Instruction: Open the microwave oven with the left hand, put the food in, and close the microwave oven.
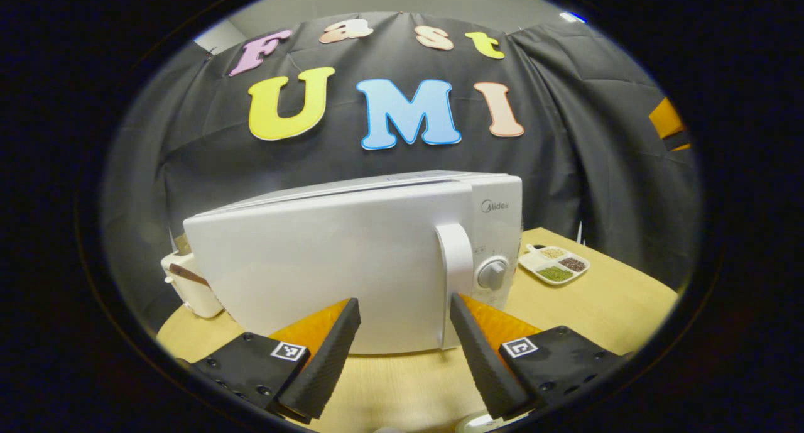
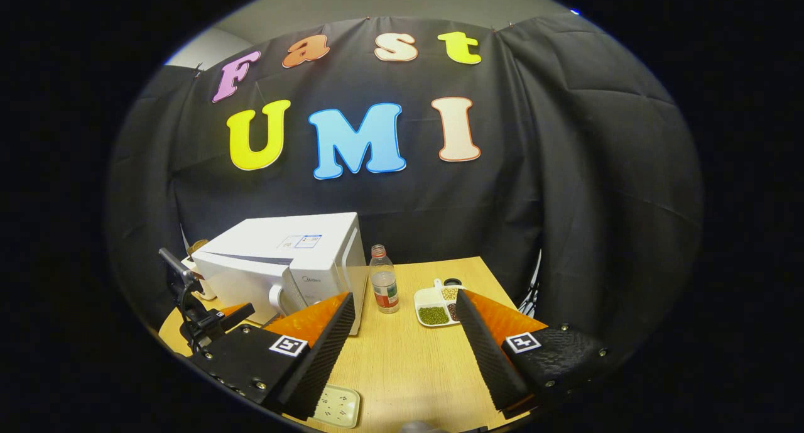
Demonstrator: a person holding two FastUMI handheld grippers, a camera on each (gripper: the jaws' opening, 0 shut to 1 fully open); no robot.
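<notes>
Left gripper view: toaster-like white appliance (image 1: 188, 288) sat at far left behind the microwave oven (image 1: 352, 257), door closed, white. The left gripper (image 1: 405, 313) was spread wide, holding nothing, facing the door from close in but not touching. The vertical door handle (image 1: 455, 276) stood just right of the gripper's centre line, long axis upright, near the right finger (image 1: 477, 345); the knob (image 1: 493, 274) was just beyond it. My read: a short shift right and forward would bracket the handle. Divided food dish (image 1: 554, 264) lay right of the oven on the wooden table (image 1: 603, 307).

Right gripper view: right gripper (image 2: 405, 332) was also open and empty, farther back; the bottle (image 2: 384, 288) stood between oven and dish, open tabletop ahead.
</notes>
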